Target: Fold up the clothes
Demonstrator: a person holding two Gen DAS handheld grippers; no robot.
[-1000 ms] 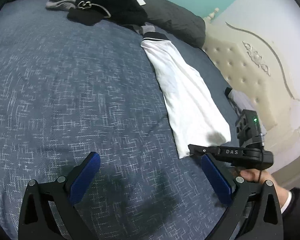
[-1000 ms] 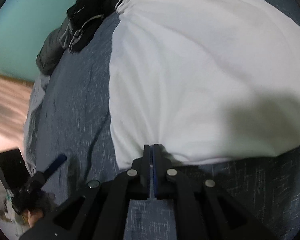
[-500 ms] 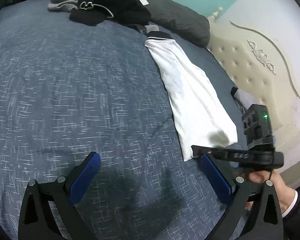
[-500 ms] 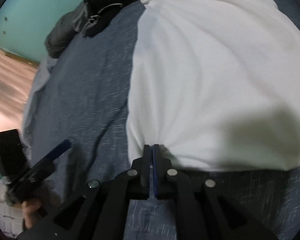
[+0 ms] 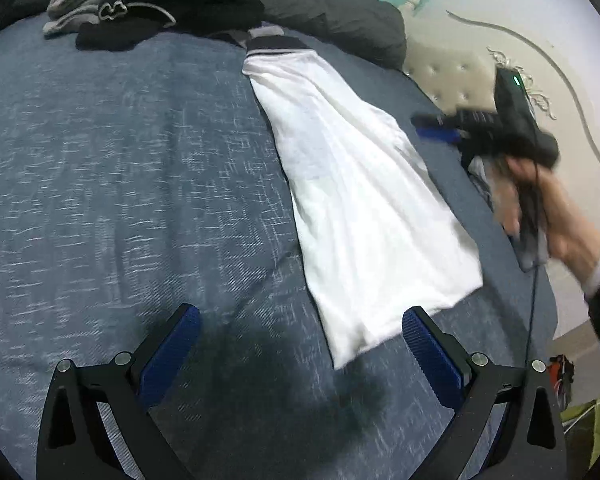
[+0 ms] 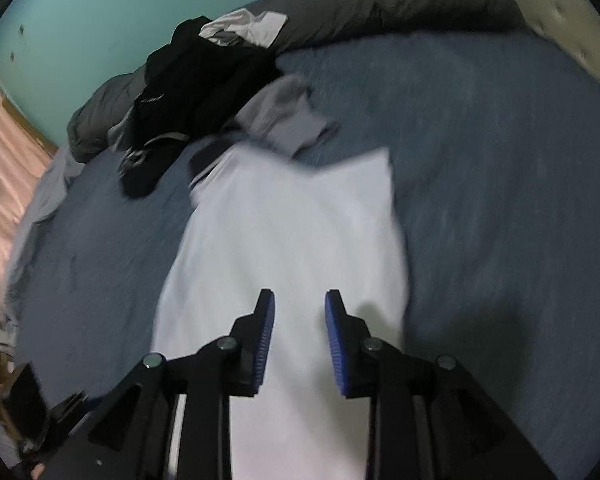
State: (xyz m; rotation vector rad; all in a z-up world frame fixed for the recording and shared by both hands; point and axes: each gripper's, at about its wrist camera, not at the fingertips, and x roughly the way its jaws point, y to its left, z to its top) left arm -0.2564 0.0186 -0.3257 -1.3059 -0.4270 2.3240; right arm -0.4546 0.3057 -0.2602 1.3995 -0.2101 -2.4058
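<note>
Right gripper (image 6: 299, 308) has let go of the white shirt (image 5: 360, 200) and lifted, jaws apart; left gripper (image 5: 300, 340) gapes near its hem, shirt running lengthwise away.

White shirt (image 5: 360, 200), flecked blue bedspread (image 5: 120, 160)

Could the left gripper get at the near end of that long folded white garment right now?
Probably yes. The left gripper is open, and the long folded white garment lies flat on the blue bedspread, its near corner between the fingers with nothing covering it.
</note>
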